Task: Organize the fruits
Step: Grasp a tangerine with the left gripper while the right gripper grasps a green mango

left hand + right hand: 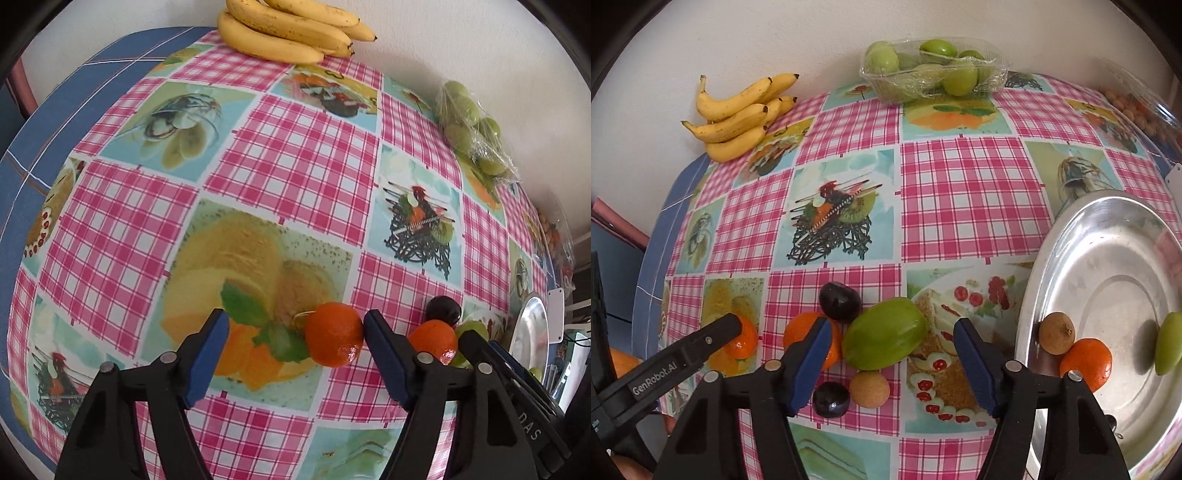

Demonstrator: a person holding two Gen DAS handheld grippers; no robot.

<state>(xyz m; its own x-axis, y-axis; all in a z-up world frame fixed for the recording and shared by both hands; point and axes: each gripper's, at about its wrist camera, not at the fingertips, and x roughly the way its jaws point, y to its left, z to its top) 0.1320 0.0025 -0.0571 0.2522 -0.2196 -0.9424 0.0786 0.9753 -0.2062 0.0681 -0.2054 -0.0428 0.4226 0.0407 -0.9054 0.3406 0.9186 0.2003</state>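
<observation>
Silver metal plate (1071, 236) at the right of the table, holding one brown longan-like fruit (1056, 333), one tangerine (1087, 363) touching it, and one green fruit (1169, 341) toward the far side. Clear plastic tray (991, 79) by the wall, wrapped in film, packed with green plums (955, 79), count unclear through the wrap. Another clear bag or box (1137, 107) of small brownish fruit at the far right corner, too blurred to count. Loose on the cloth: two tangerines (334, 339) (434, 341), two dark plums (840, 301) (831, 398), one large green fruit (884, 334), one pale longan (869, 388), clustered close together; one bunch of bananas (738, 114) against the wall. Left gripper (295, 339) spread, one tangerine between its jaws, just beside the right pad, not pinched. Right gripper (888, 350) likewise spread around the large green fruit, pads apart from it. Pink checked tablecloth (971, 199) with dessert pictures, blue cloth (44, 122) beneath at the edge, plain white wall (738, 37) behind.
</observation>
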